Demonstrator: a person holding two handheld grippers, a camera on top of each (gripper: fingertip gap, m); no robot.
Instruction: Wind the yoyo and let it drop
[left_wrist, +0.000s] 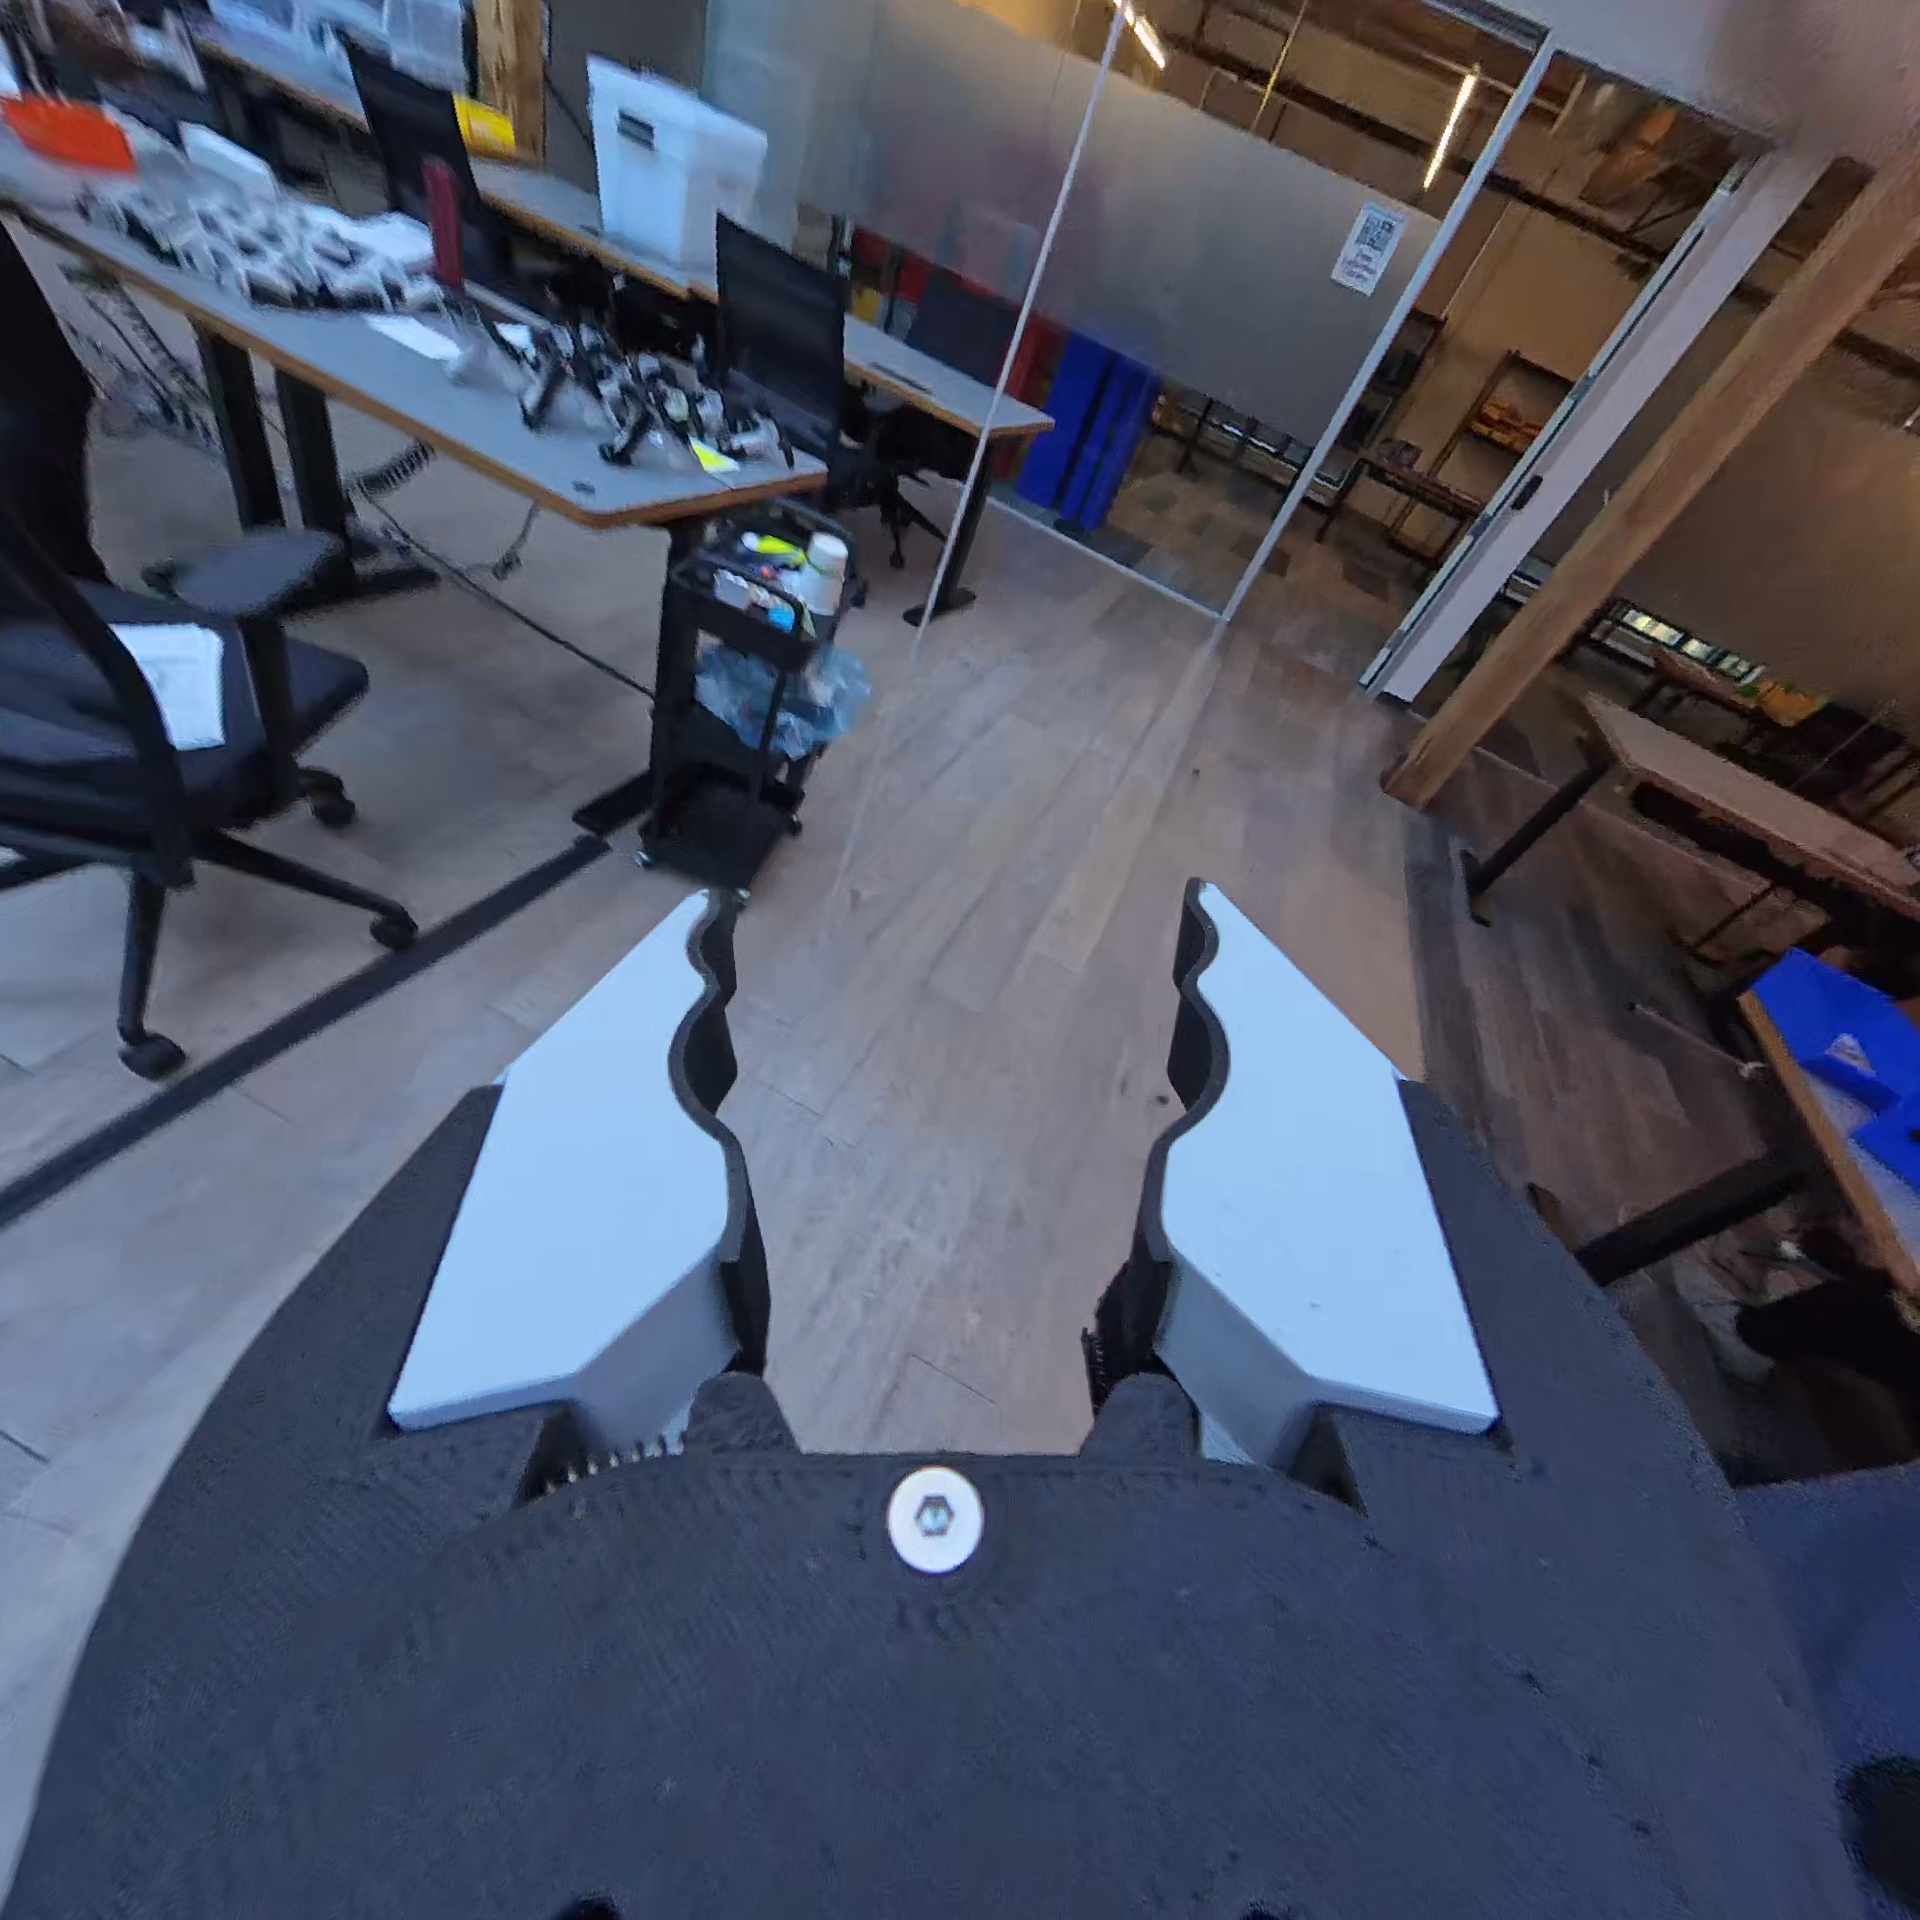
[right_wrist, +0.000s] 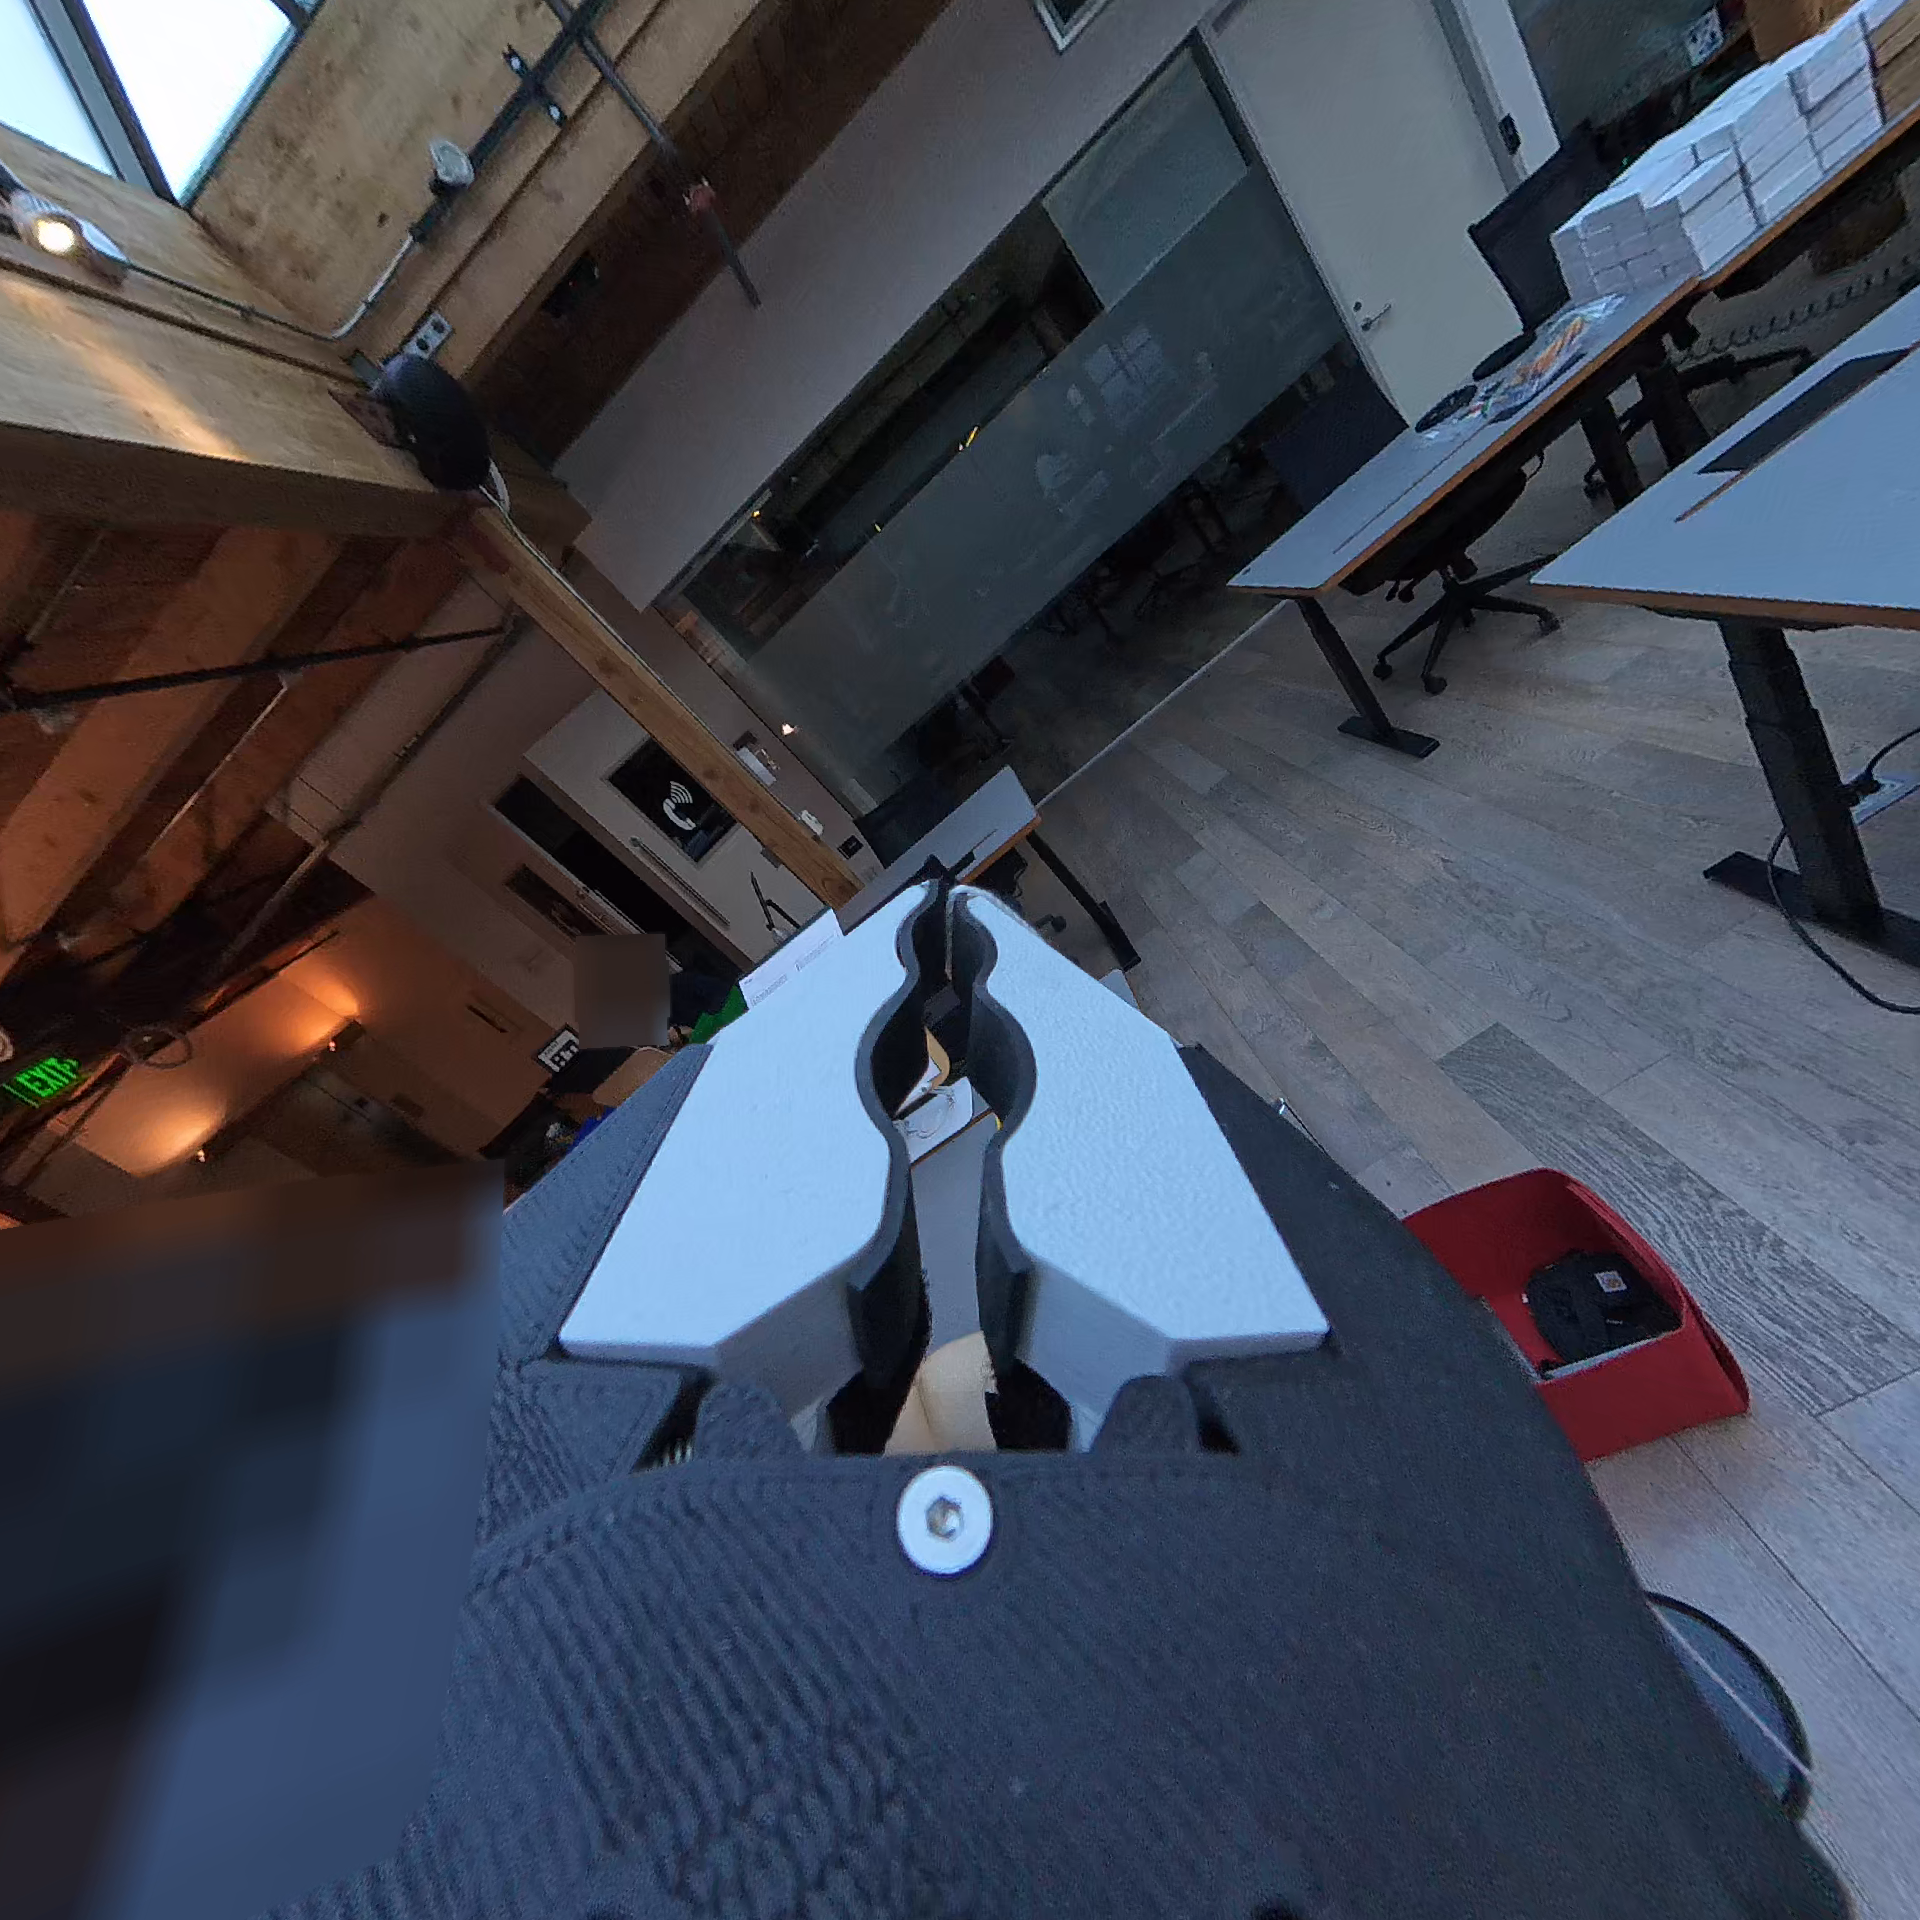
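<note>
A thin white yoyo string runs taut in the left wrist view, from the top edge down and to the left, and blurs out above the wooden floor near my left gripper's fingertips. The yoyo body shows in neither view. My left gripper is open and empty, level with the string's lower end and pointing over the floor. My right gripper is tilted, aimed across the room toward the ceiling beams, with its jaws closed at the tips. A thin dark sliver sits between the tips. The string does not show in the right wrist view.
A long grey desk with clutter, a black office chair and a black cart stand to the left. A slanted wooden post and blue bins are to the right. A red bin sits on the floor near desks. The gap from one gripper's tips to the other's is roughly 35 cm.
</note>
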